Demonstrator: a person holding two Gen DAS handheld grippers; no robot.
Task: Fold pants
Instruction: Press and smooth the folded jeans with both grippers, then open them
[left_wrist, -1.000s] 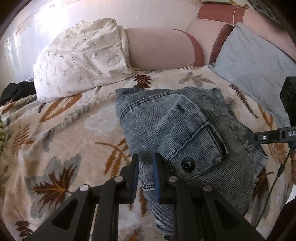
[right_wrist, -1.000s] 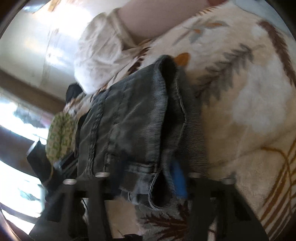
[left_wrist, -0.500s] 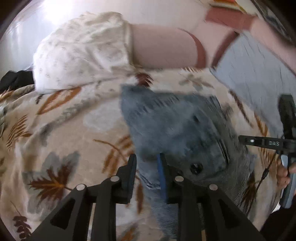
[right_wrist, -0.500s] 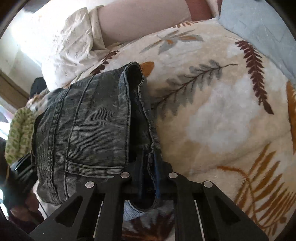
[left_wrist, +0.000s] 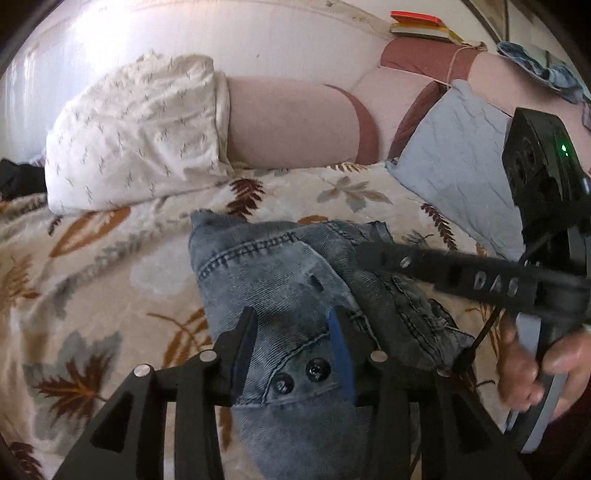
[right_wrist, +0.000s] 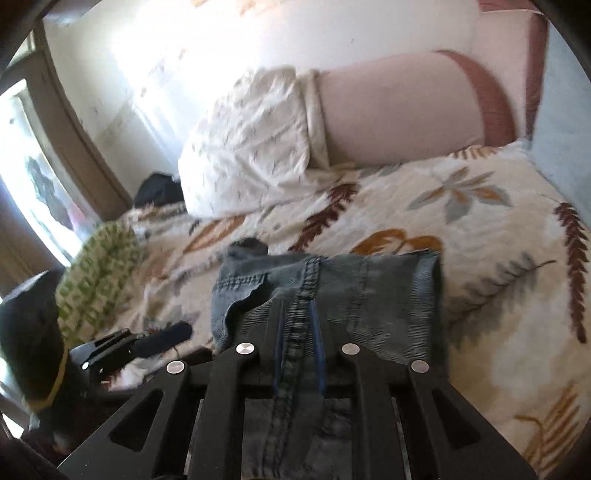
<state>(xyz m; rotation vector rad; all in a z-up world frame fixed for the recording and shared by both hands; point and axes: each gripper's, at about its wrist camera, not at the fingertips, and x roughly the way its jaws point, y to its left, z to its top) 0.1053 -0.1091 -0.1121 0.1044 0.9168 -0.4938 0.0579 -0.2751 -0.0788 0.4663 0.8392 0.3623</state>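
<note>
A home bedroom: a bed spread with a leaf-patterned blanket (left_wrist: 110, 295), a white pillow (left_wrist: 136, 133) and a grey pillow (left_wrist: 454, 166) against a pink padded headboard (left_wrist: 291, 122), books (left_wrist: 421, 26) above.

- A cream blanket (left_wrist: 110, 280) with brown and grey leaf prints covers the bed.
- A white pillow (left_wrist: 136, 133) with small grey sprigs leans against a pink headboard (left_wrist: 291, 122) trimmed in darker red.
- A pale blue pillow (left_wrist: 454, 162) lies at the right end of the bed.
- Books (left_wrist: 421, 26) with a red cover on top sit on the ledge above the headboard.
- A green-and-white patterned cloth (right_wrist: 96, 273) is bunched at the bed's left edge, near a dark garment (right_wrist: 159, 188).
</note>
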